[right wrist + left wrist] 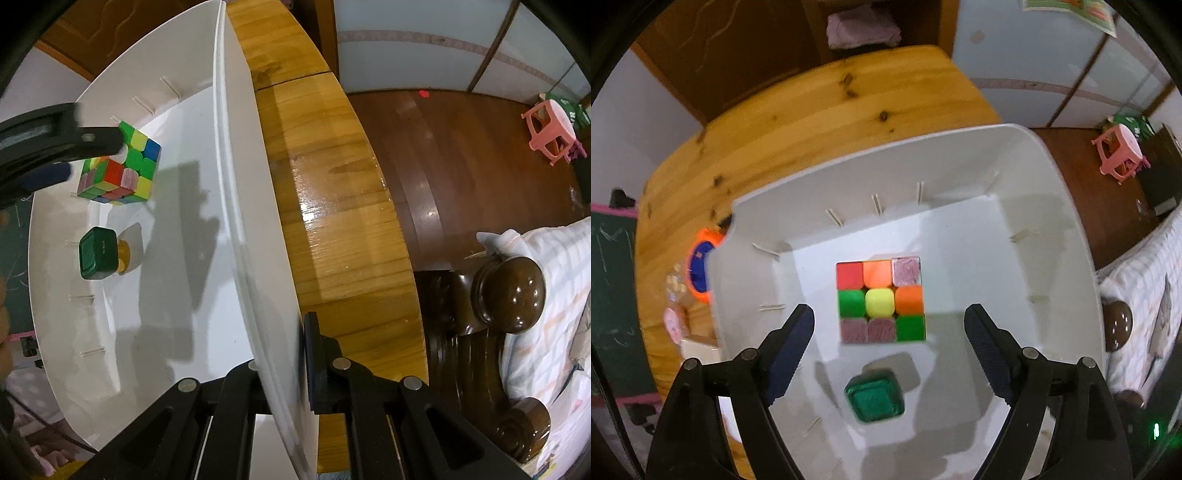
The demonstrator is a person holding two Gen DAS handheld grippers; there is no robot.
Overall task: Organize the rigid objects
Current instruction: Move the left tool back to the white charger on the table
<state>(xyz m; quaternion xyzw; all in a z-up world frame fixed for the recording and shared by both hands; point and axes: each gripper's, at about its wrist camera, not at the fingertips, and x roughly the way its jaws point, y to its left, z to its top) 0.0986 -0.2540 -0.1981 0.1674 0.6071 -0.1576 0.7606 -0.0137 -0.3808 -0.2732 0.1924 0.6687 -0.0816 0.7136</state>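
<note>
Wooden round table (812, 122), bearing white plastic bin (1071, 206): right claw (295, 373) clamps its rim steady; left claw (888, 328), spread empty, hangs above multicoloured puzzle cube (881, 301) lying within.

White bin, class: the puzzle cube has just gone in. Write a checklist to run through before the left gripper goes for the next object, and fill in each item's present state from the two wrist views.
1. Puzzle cube rests on the floor of the white bin: ok.
2. Left gripper is open and off the cube, with clear gaps on both sides: ok.
3. Right gripper is shut on the bin's side wall, steadying it: ok.
4. Green-capped bottle is in the bin, apart from the cube: ok.
5. Next object within reach, the orange and blue thing on the wooden table beside the bin: cannot tell, mostly hidden by the rim.
</note>
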